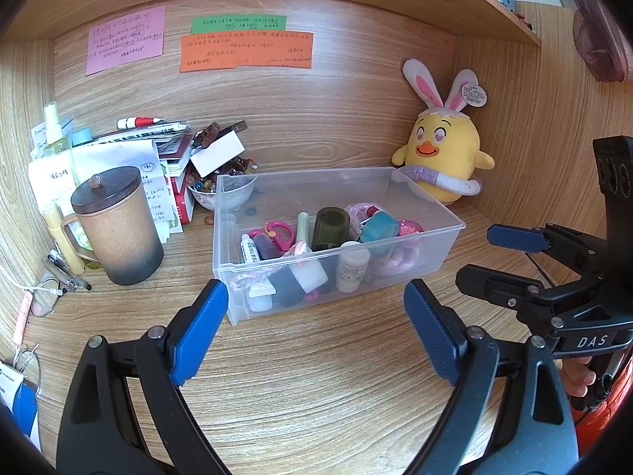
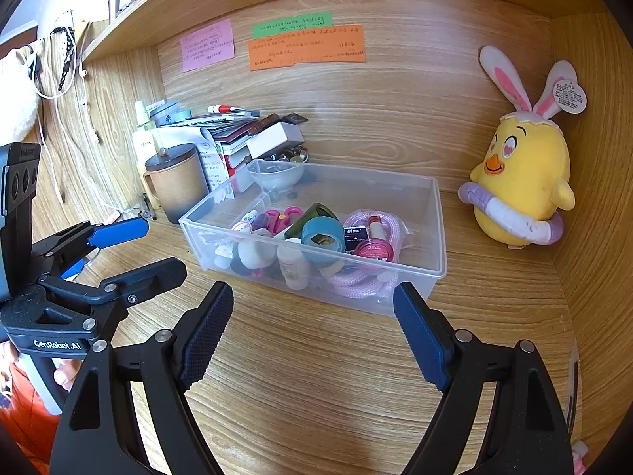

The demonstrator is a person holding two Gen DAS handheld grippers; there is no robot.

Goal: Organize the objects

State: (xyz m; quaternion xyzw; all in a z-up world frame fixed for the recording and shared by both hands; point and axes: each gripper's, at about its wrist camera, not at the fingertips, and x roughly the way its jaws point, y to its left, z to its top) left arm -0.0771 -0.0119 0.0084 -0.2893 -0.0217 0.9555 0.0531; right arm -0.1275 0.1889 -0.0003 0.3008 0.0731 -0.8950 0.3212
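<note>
Clear plastic bin [image 1: 336, 237] sits on the desk [image 1: 316, 376] just ahead of both spread, empty jaws.
Left gripper [image 1: 316, 324] and right gripper [image 2: 312, 324] hang short of it, touching nothing; inside, scissors [image 1: 279, 233], a teal tape roll [image 2: 322, 235] and a bottle [image 2: 292, 263] overlap, much half-buried.

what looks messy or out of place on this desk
The stack of papers and books at the back left is askew, a white box tilted on it. Items in the clear bin lie jumbled. Loose glasses lie by the mug.
</note>
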